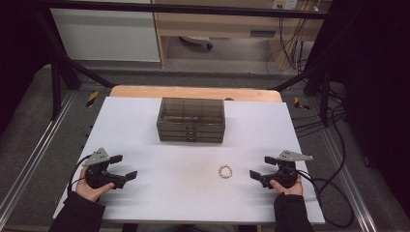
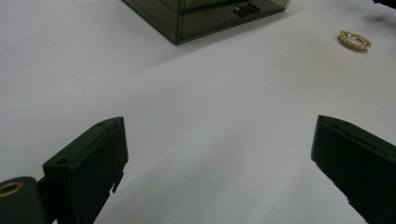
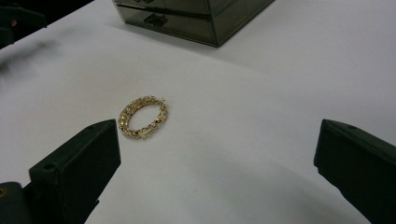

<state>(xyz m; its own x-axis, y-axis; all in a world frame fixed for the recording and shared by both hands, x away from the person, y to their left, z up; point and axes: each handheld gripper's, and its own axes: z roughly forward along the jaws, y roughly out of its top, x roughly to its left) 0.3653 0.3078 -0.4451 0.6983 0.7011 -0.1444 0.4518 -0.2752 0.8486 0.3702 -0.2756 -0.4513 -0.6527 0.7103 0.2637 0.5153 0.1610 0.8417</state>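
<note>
Risk points at the approach stage. Bracelet (image 1: 226,171), a thin gold beaded ring, lies flat on the white counter (image 1: 159,193), just ahead of the right gripper (image 1: 259,168) and well apart from the smoky drawer box (image 1: 191,120). Right gripper and left gripper (image 1: 122,166) both stand with jaws spread wide and empty. Because the bracelet lies so low, closing jaws are likely to ride over it or push it along the smooth counter; a partial pinch on one bead could let it slip free on lifting.
</note>
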